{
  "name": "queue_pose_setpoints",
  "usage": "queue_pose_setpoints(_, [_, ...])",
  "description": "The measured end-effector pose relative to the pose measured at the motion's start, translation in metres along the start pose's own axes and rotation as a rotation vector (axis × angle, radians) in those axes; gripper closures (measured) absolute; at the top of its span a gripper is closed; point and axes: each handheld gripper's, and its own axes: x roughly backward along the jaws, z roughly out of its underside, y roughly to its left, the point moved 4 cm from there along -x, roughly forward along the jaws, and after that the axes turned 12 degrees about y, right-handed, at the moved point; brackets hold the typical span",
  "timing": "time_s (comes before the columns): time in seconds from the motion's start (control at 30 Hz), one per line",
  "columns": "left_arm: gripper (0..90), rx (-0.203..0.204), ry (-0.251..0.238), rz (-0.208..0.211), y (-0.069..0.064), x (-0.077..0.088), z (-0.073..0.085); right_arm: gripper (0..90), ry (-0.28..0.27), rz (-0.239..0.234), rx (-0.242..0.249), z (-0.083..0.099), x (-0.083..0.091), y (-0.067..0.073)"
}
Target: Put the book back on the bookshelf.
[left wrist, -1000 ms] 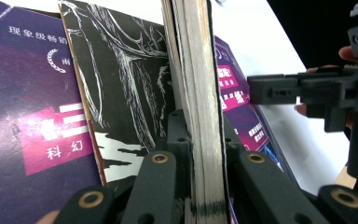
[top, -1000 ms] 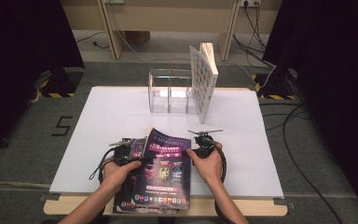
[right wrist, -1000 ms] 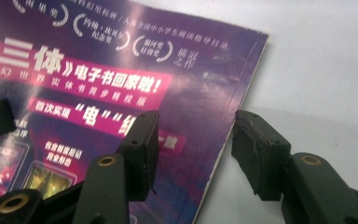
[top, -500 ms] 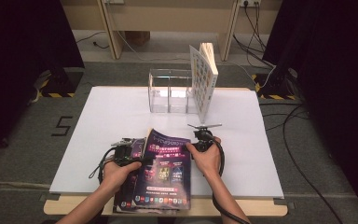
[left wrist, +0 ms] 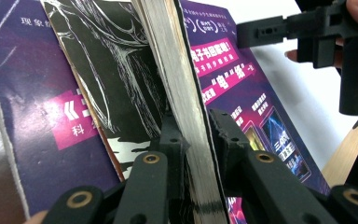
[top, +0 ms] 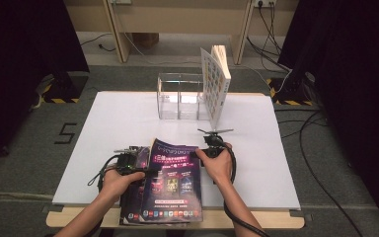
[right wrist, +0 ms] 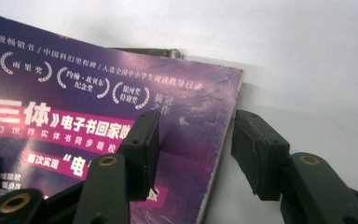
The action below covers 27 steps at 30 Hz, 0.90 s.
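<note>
High view: a white table top [top: 128, 123] carries, at its far middle, a clear acrylic organiser [top: 180, 96] with a patterned book [top: 214, 84] standing upright against its right end. At the near edge lies a stack of books, partly overhanging the table. The uppermost is a purple book [top: 175, 180], with its long axis running near to far and its far end tipped slightly right.

The left gripper [top: 128, 160] sits at that book's left edge. In the left gripper view its jaws are nearly closed and pinch the page block of the purple book [left wrist: 186, 107], which is raised on edge above a black-and-white cover [left wrist: 116, 88] underneath.

The right gripper [top: 212, 148] is at the book's far right corner. In the right gripper view its jaws stand well open and straddle the book's right edge [right wrist: 214, 140], one pad over the cover and the other over bare table, holding nothing.

The book lies between the two hands, so it looks as if the right gripper need only close on that edge for a two-handed lift, perhaps toward the organiser.
</note>
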Motion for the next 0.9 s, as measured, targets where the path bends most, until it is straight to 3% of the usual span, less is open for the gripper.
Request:
queue_pose_setpoints(0.13, [75.5, 0.011, 0.008, -0.009, 0.002, -0.002, 0.001, 50.8, 0.007, -0.005, -0.012, -0.005, -0.002, 0.0])
queue_pose_setpoints(0.27, [76.2, 0.056, 0.012, 0.028, 0.006, -0.005, 0.002, 51.3, 0.005, -0.033, -0.039, -0.007, -0.002, -0.003])
queue_pose_setpoints(0.5, [76.2, 0.05, 0.011, 0.011, 0.004, -0.008, 0.003, 58.5, -0.006, -0.085, -0.117, -0.008, -0.001, -0.009])
queue_pose_setpoints(0.63, [76.2, 0.044, 0.014, 0.005, 0.004, -0.008, 0.004, 61.5, -0.008, -0.082, -0.123, -0.008, 0.002, -0.009])
queue_pose_setpoints(0.9, [76.3, 0.047, 0.013, 0.001, 0.004, -0.008, 0.004, 62.6, -0.053, -0.139, -0.146, -0.009, 0.014, -0.003])
